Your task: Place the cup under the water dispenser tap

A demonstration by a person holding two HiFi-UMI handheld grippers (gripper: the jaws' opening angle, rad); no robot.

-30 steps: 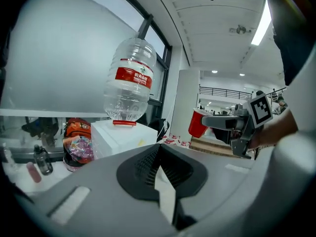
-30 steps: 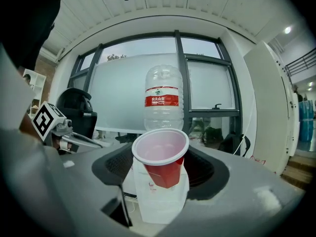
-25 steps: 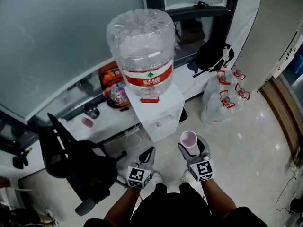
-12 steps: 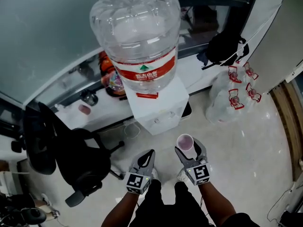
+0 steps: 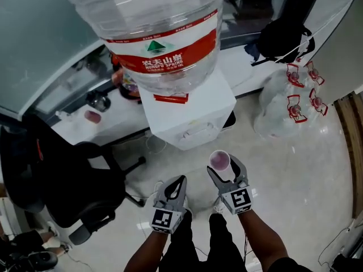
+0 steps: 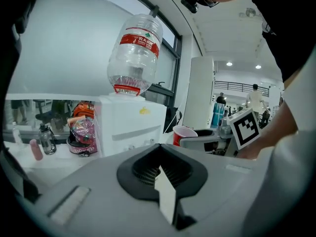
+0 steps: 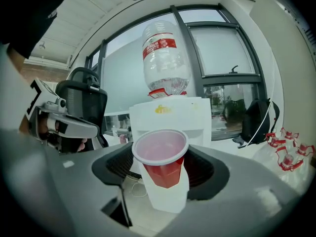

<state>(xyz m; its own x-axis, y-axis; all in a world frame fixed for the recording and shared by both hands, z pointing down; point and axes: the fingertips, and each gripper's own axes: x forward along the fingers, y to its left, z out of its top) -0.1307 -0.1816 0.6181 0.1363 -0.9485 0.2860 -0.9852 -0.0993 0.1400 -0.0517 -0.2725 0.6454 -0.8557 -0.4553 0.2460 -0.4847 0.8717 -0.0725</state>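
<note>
A red plastic cup [image 5: 219, 160] with a white rim stands upright between the jaws of my right gripper [image 5: 222, 164], which is shut on it. In the right gripper view the cup [image 7: 162, 157] fills the middle, with the white water dispenser [image 7: 170, 115] straight behind it. That dispenser [image 5: 190, 115] carries a large clear bottle [image 5: 153, 33] with a red label and stands a short way ahead of both grippers. My left gripper [image 5: 177, 185] hangs beside the right one, shut with nothing in it. From the left gripper view the cup [image 6: 183, 134] shows to the right of the dispenser [image 6: 129, 127].
A black office chair [image 5: 74, 180] stands to the left of the dispenser. Clear bags with red tags [image 5: 289, 109] lie on the floor at the right, under a black backpack [image 5: 283, 35]. A white ledge [image 5: 113, 123] behind the dispenser holds small bottles and an orange bag.
The dispenser and its bottle now look much larger and nearer, and both grippers sit lower in front of it. The cup stays in the right gripper.
</note>
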